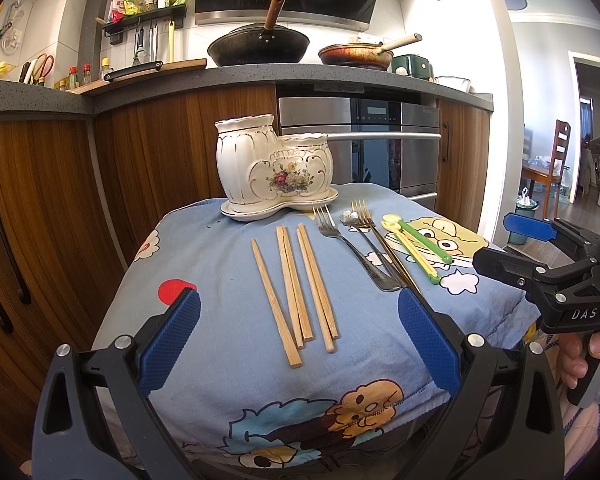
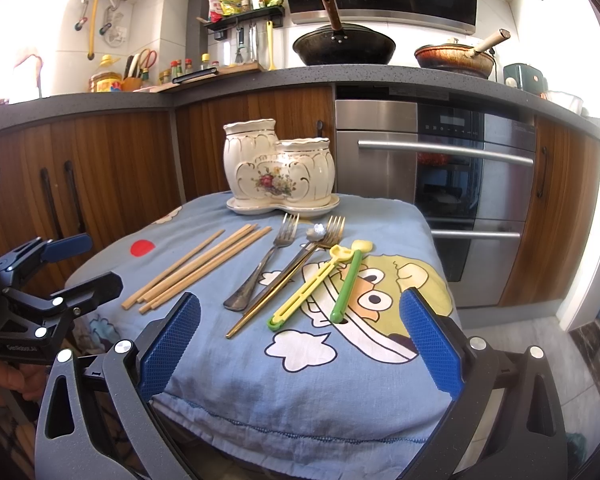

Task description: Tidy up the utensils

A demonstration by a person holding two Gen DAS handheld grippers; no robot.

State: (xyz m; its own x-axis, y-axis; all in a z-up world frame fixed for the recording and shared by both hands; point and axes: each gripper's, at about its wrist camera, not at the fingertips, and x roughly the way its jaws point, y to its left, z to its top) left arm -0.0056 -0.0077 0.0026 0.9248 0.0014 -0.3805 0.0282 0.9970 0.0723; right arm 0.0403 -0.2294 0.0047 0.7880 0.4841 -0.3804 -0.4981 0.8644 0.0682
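Observation:
A white ceramic utensil holder with two cups and a floral print stands on its saucer at the back of a blue cartoon cloth. Several wooden chopsticks lie in front of it. Right of them lie a silver fork, a gold fork, a small flower-topped piece, and yellow and green plastic utensils. My left gripper hangs open before the chopsticks. My right gripper hangs open before the plastic utensils. Both hold nothing.
Wooden cabinets and a steel oven stand behind the cloth. A black wok and a brown pan sit on the grey counter above. A wooden chair stands through the doorway on the right.

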